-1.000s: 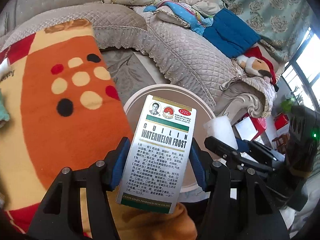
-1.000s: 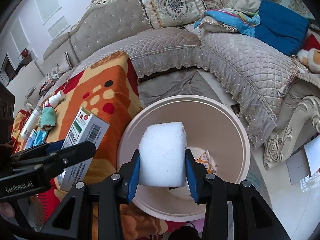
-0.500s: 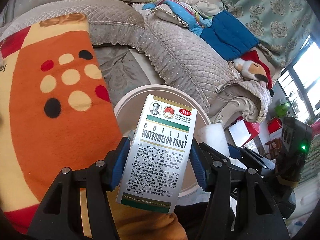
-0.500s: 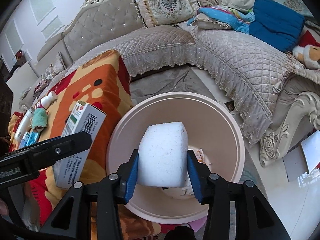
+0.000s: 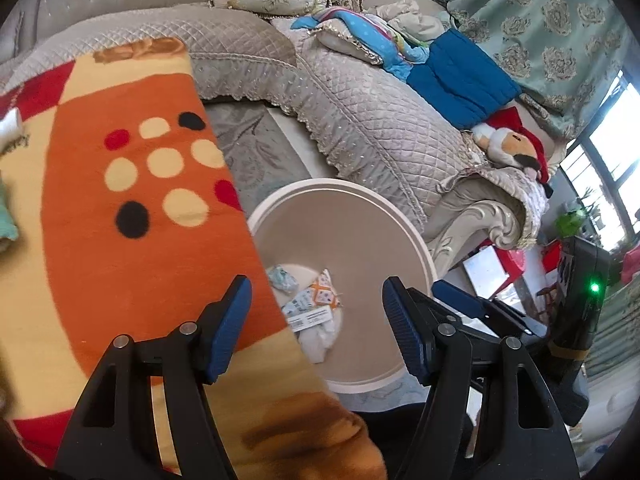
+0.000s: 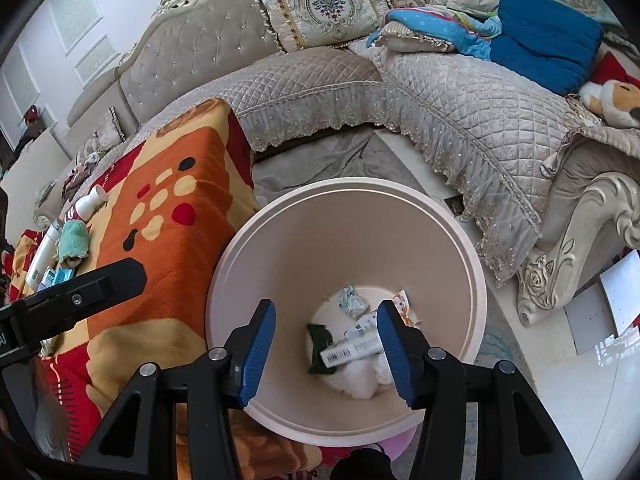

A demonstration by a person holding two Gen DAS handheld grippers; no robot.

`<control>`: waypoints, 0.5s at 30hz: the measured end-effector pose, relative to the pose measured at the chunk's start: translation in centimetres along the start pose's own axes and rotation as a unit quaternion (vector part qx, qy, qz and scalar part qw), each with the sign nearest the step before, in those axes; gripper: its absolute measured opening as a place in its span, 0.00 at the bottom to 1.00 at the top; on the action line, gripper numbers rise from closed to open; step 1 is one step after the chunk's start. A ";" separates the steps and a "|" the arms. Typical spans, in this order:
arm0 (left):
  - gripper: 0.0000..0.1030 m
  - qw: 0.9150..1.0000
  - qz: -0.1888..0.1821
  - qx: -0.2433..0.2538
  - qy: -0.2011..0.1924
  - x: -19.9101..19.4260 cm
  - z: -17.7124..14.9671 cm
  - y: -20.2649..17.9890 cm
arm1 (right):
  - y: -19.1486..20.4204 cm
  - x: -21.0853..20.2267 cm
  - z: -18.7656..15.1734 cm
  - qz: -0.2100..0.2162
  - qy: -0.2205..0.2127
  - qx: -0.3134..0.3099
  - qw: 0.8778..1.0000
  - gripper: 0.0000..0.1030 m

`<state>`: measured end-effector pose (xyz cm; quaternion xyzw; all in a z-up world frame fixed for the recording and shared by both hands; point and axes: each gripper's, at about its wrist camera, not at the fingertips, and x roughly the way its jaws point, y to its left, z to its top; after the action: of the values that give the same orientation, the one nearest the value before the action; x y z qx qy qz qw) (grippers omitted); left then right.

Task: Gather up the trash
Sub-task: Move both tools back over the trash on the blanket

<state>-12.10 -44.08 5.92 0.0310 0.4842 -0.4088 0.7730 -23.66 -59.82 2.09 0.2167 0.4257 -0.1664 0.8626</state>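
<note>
A beige round bin [image 5: 340, 186] [image 6: 344, 248] stands on the floor beside an orange blanket. At its bottom lie a white medicine box [image 6: 352, 348] [image 5: 312, 316], a white foam block [image 6: 360, 380] [image 5: 320, 340] and some wrappers. My left gripper [image 5: 316, 300] hangs over the bin's left rim. Its jaws are opening and nothing is between them. Directly above the bin is my right gripper [image 6: 326, 320], also opening, with nothing between its blue pads. The box and block lie far below it.
The orange patterned blanket [image 6: 172, 220] carries a white bottle [image 6: 90, 202], a green cloth [image 6: 74, 242], a white tube [image 6: 42, 256] and a small blue box [image 6: 56, 276]. A quilted sofa [image 6: 440, 92] wraps behind the bin. A plush toy [image 5: 508, 144] lies on the sofa's arm.
The left gripper let go of the medicine box and the right let go of the foam block. Both now lie in the bin. Both jaws stand wider.
</note>
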 end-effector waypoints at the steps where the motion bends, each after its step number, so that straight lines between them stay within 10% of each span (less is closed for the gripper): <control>1: 0.65 1.000 0.005 0.002 -0.003 -0.2 -0.1 0.1 | 0.0 0.0 0.0 0.001 0.000 0.000 1.000 0.49; 15: 0.65 0.997 0.073 -0.008 -0.034 -3.9 -1.8 3.7 | 4.8 -1.4 0.1 0.023 -0.010 -0.036 0.999 0.54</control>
<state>-11.75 -38.45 6.70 0.0461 0.4578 -0.3485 0.8166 -22.12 -55.61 4.36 0.1935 0.4178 -0.1336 0.8776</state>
